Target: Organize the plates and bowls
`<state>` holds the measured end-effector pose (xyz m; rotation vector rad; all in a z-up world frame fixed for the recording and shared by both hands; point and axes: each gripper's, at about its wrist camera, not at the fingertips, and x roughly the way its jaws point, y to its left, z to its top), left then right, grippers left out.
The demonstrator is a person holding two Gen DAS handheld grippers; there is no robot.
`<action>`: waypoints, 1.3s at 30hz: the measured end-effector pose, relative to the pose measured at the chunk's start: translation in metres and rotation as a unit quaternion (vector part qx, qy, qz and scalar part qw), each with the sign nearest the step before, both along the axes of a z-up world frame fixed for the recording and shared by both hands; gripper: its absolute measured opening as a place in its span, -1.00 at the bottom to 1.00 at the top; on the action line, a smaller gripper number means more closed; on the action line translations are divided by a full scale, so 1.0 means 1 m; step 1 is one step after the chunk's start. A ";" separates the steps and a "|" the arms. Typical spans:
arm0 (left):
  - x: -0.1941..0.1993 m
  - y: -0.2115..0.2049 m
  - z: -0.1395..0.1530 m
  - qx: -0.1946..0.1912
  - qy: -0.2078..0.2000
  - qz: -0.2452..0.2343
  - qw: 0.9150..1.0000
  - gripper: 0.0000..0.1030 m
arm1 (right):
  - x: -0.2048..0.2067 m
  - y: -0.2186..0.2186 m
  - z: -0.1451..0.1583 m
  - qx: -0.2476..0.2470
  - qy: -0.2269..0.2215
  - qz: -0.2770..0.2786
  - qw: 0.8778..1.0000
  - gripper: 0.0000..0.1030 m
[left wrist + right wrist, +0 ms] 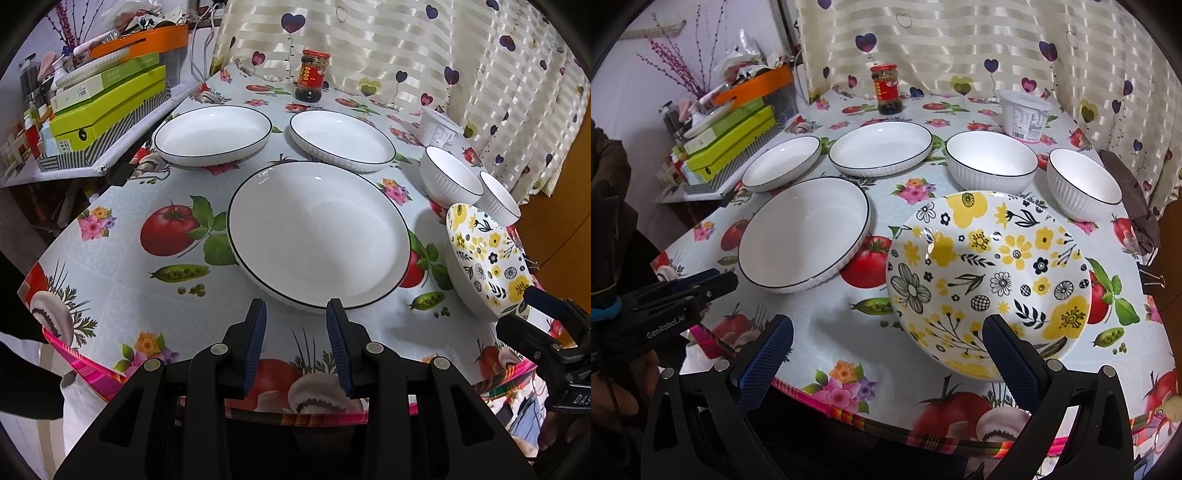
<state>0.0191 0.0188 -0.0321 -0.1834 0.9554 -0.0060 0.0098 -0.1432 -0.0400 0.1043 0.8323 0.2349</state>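
Observation:
A large white plate (317,236) with a black rim lies near the table's front edge; it also shows in the right wrist view (805,232). Two smaller white plates (214,133) (341,138) lie behind it. Two white ribbed bowls (991,160) (1084,182) stand at the right. A yellow flowered bowl (990,277) sits in front of them. My left gripper (296,314) is open and empty, just short of the large plate's near rim. My right gripper (886,339) is open and empty, at the flowered bowl's near-left side.
A sauce jar (310,75) and a white tub (1025,114) stand at the back by the curtain. Stacked green boxes (107,107) and an orange tray sit on a side shelf at the left. The floral tablecloth (122,280) ends at the pink front edge.

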 end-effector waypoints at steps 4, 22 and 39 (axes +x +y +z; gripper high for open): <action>0.004 0.003 0.000 0.000 -0.002 -0.001 1.000 -0.32 | 0.007 0.003 0.001 0.003 0.003 0.004 1.000 0.90; 0.027 0.038 0.007 -0.016 -0.011 0.020 1.000 -0.32 | 0.049 0.031 0.011 0.033 0.015 0.051 0.998 0.69; 0.085 0.126 0.017 -0.029 -0.021 0.090 0.995 -0.32 | 0.136 0.099 0.039 0.027 -0.004 0.115 0.993 0.40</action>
